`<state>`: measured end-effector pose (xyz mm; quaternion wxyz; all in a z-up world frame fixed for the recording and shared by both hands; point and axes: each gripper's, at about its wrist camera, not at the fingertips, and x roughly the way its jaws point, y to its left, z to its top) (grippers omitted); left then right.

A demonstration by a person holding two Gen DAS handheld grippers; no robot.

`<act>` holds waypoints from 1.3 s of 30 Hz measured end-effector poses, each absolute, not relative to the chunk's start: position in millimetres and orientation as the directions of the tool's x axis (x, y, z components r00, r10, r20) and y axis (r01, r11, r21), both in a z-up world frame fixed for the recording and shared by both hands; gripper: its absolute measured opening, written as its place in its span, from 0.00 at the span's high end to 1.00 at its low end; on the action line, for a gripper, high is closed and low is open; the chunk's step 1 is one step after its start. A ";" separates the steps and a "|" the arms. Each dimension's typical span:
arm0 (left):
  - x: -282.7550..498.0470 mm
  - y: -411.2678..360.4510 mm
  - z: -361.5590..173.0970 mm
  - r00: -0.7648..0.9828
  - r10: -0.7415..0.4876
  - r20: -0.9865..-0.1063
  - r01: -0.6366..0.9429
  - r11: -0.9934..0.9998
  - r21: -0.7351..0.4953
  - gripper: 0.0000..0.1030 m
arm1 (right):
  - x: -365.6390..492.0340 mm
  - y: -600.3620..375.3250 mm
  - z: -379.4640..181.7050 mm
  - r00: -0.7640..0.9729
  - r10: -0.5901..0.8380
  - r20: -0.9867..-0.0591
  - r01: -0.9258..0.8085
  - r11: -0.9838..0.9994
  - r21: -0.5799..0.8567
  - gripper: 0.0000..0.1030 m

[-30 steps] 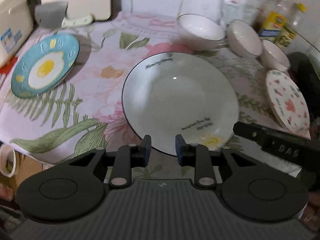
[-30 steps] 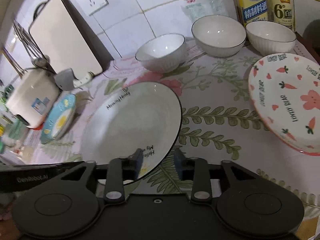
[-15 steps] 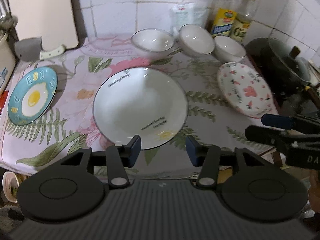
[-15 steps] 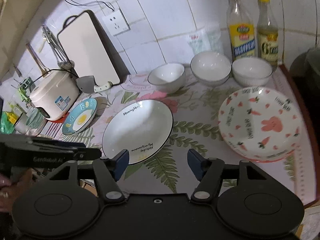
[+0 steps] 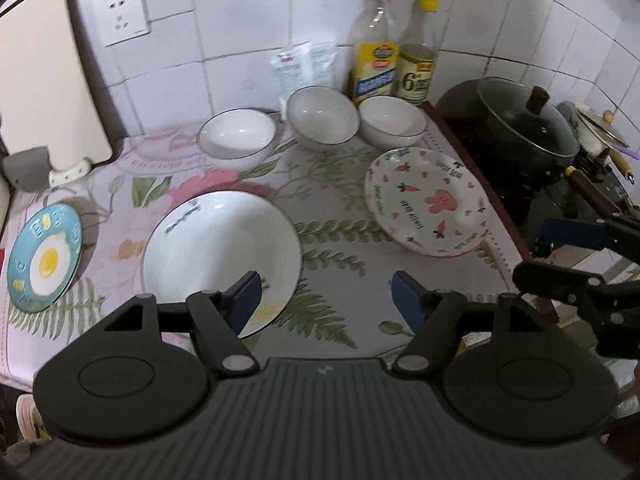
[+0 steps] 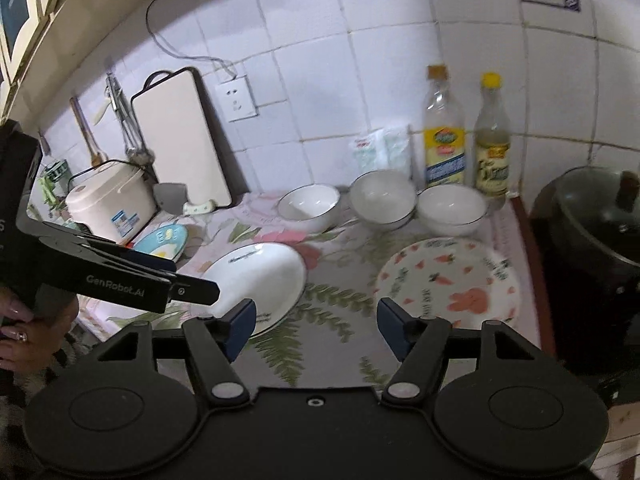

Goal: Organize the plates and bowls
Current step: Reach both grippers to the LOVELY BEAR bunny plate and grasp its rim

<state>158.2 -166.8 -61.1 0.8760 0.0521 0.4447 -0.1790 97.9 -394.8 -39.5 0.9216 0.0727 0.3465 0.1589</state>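
**Both grippers raised above the bench, jaws spread, nothing held**

Left gripper (image 5: 326, 292): jaws spread wide and empty. It hangs above the near edge of the bench (image 5: 340, 216), which carries a floral cloth. The white black-rimmed plate (image 5: 222, 256) lies flat on the cloth below and to the left of the gap; the left jaw overlaps its near rim in this view, with no contact evident. The right jaw stands over bare cloth.

Right gripper (image 6: 314, 326): jaws likewise spread wide and empty. From this side the white plate (image 6: 256, 276) sits beyond the left jaw, and the carrot-and-bunny plate (image 6: 448, 280) sits beyond the right jaw. Neither plate lies between the jaws. The left gripper shows at the left edge of this view, held in the person's hand (image 6: 24, 332).

Other tableware on the bench:
- Egg-pattern blue plate (image 5: 44, 258), flat at the far left edge, well apart from the white plate.
- Three white bowls (image 5: 322, 122) in a row near the tiled wall, upright, the two right-hand ones touching or nearly so.
- Carrot-and-bunny plate (image 5: 426, 208), flat at the right, near the bench edge.

Surroundings: two bottles (image 5: 414, 60) behind the bowls, a lidded black pot (image 5: 516, 128) to the right, a cutting board (image 5: 44, 76) leaning on the wall, a rice cooker (image 6: 110, 200) at the left.
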 end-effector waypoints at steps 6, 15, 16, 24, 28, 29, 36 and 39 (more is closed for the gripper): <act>165.3 -196.5 -74.5 0.555 -0.270 -0.787 0.374 0.926 -0.054 0.24 | 92.0 -428.1 -48.2 0.757 0.330 -0.565 -0.226 0.942 0.248 0.30; 185.0 -231.4 -118.9 0.613 -0.258 -0.746 0.304 0.950 -0.079 0.18 | 110.0 -471.0 -107.8 0.803 0.276 -0.529 -0.142 0.949 0.280 0.30; 188.3 -234.2 -125.4 0.620 -0.259 -0.741 0.294 0.952 -0.087 0.18 | 113.6 -475.5 -114.2 0.804 0.262 -0.534 -0.120 0.951 0.287 0.30; 213.0 -253.9 -175.7 0.654 -0.227 -0.722 0.245 0.966 -0.081 0.18 | 143.2 -497.5 -176.5 0.799 0.198 -0.567 -0.012 0.949 0.315 0.30; 224.5 -260.8 -194.0 0.657 -0.214 -0.723 0.221 0.971 -0.086 0.18 | 150.9 -505.7 -197.1 0.811 0.179 -0.557 0.027 0.939 0.342 0.30; 225.6 -262.2 -196.6 0.658 -0.211 -0.723 0.213 0.973 -0.091 0.18 | 153.5 -505.8 -201.4 0.810 0.164 -0.563 0.043 0.941 0.336 0.30; 242.9 -273.6 -222.6 0.621 -0.219 -0.753 0.198 0.973 -0.120 0.23 | 171.7 -506.6 -220.9 0.802 0.163 -0.574 0.078 0.925 0.371 0.30; 248.6 -275.4 -231.4 0.589 -0.231 -0.774 0.202 0.970 -0.136 0.40 | 174.8 -502.6 -222.2 0.815 0.127 -0.565 0.091 0.936 0.341 0.31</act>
